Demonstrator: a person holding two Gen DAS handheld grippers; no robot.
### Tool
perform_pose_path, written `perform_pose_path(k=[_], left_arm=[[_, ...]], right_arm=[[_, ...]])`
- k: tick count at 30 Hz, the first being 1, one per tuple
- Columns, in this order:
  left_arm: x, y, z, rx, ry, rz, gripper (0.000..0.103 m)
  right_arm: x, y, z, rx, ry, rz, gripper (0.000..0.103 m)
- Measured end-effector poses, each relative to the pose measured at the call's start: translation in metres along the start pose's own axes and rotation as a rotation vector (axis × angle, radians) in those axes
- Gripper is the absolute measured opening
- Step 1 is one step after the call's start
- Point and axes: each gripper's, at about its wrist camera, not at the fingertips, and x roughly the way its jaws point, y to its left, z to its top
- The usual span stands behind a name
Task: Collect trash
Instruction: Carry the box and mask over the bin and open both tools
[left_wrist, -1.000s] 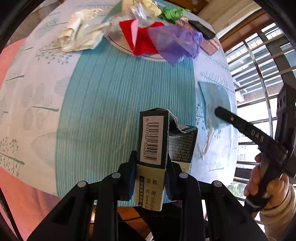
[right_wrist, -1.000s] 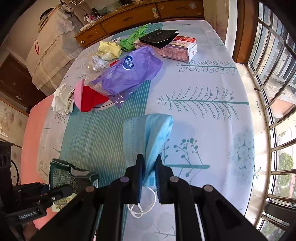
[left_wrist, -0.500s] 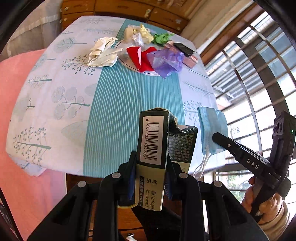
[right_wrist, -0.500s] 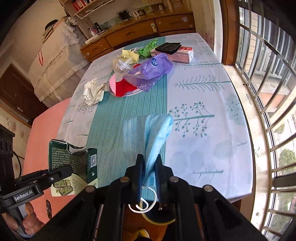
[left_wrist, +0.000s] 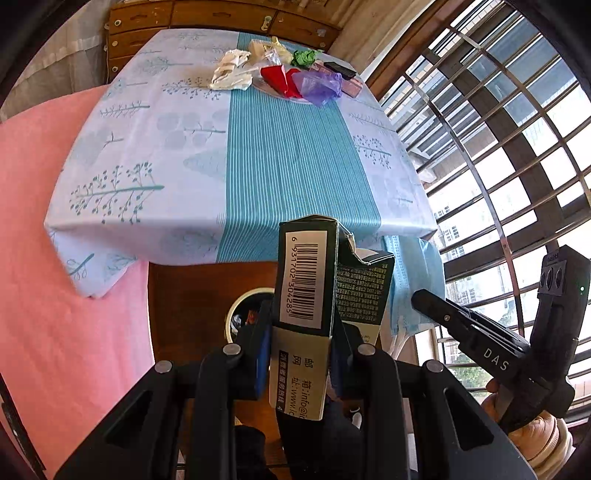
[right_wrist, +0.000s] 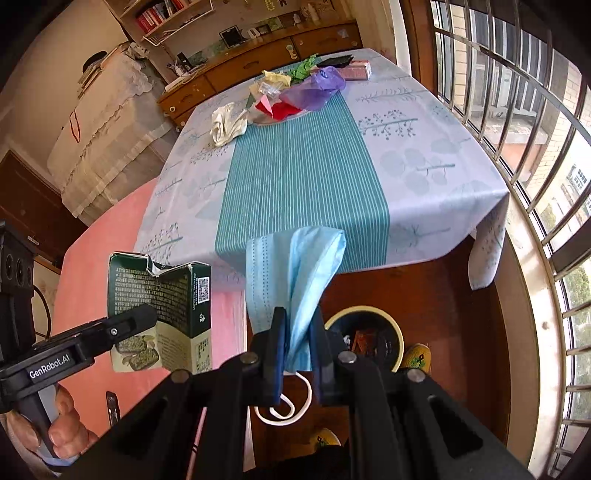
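Right wrist view is showing both loads now carried off the table (right_wrist: 424, 155) toward the bin (right_wrist: 364, 338), right gripper (right_wrist: 298, 347) pinching the mask (right_wrist: 295, 273), left gripper (left_wrist: 300, 354) clamping the carton (left_wrist: 310, 273).

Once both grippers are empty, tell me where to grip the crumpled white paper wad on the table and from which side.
Grip the crumpled white paper wad across its tall bunched folds, coming from above on the near side. It lies loose on the patterned tablecloth, while the red wrapper and purple plastic bag crowd its window side.
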Motion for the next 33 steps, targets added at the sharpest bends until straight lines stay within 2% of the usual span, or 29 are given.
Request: perform_pose_path(k=[6, 11, 20, 26, 33], left_arm=[[0.001, 0.002, -0.033, 0.005, 0.051, -0.032, 0.024], [0.016, 0.000, -0.053, -0.002, 0.089, -0.045, 0.024], [0.060, -0.012, -0.074, 0.025, 0.138, 0.002, 0.024], [0.125, -0.009, -0.083, 0.012, 0.180, 0.041, 0.024], [0.254, 0.010, -0.107, 0.010, 0.243, 0.072, 0.024]], right_arm=[[-0.004, 0.004, -0.042, 0.024, 0.069, -0.043, 0.012], [-0.002, -0.005, -0.061, 0.065, 0.107, -0.069, 0.012], [0.028, -0.035, -0.084, 0.117, 0.154, -0.075, 0.012], [0.090, -0.081, -0.095, 0.179, 0.187, -0.058, 0.012], [0.203, -0.148, -0.117, 0.204, 0.234, -0.037, 0.012]])
